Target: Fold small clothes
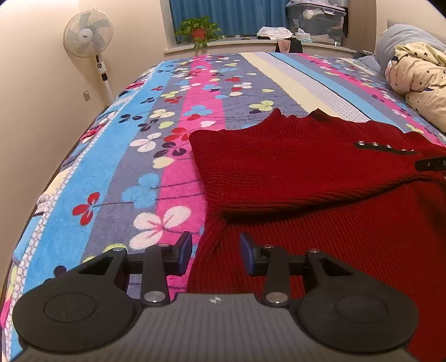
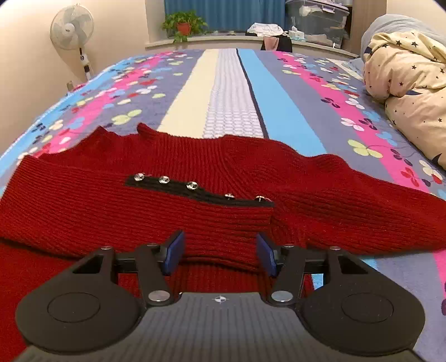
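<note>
A dark red knitted sweater (image 1: 320, 178) lies flat on the bed, with one sleeve folded across its body. The sleeve (image 2: 156, 211) carries a black strip with several shiny studs (image 2: 192, 185) and ends at a ribbed cuff (image 2: 223, 236). My left gripper (image 1: 216, 252) is open just above the sweater's left edge, where the knit meets the blanket, and its blue pads (image 1: 185, 249) touch nothing. My right gripper (image 2: 220, 253) is open too. The cuff lies between its pads (image 2: 175, 250), and they do not press on it.
The bed is covered by a striped blanket with flowers (image 1: 156, 156). A rolled cream duvet with stars (image 2: 404, 92) and a grey pillow (image 1: 404, 39) lie at the right. A standing fan (image 1: 87, 33), a potted plant (image 1: 198, 30) and a storage box (image 2: 317, 19) stand beyond the bed.
</note>
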